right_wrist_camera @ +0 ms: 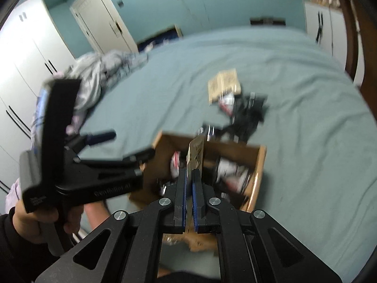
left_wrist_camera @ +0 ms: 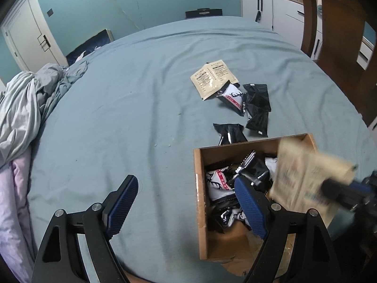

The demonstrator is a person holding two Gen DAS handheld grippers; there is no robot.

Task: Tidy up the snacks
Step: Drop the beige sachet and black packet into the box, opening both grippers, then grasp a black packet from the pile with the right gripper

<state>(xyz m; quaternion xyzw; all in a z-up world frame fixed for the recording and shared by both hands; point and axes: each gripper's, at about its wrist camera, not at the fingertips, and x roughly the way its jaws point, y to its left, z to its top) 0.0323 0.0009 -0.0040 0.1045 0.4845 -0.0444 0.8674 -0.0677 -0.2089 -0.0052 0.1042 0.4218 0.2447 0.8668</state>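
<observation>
A brown cardboard box (left_wrist_camera: 200,188) sits on the bed and holds several black and white snack packets (left_wrist_camera: 218,184). My right gripper (right_wrist_camera: 189,176) is shut on a beige packet (right_wrist_camera: 196,152) and holds it edge-on above the box; the packet shows blurred in the left wrist view (left_wrist_camera: 304,176). My left gripper (left_wrist_camera: 186,200) is open and empty, its right finger over the box's left side. Loose snacks lie beyond the box: a beige packet (left_wrist_camera: 213,77), a white deer-print packet (left_wrist_camera: 233,96) and several black packets (left_wrist_camera: 258,101).
The bed has a teal sheet (left_wrist_camera: 141,94). Crumpled grey and pink bedding (left_wrist_camera: 26,108) lies at its left edge. A wooden chair (left_wrist_camera: 339,37) stands at the right. White cabinets (left_wrist_camera: 271,9) and a door (left_wrist_camera: 26,40) line the far wall.
</observation>
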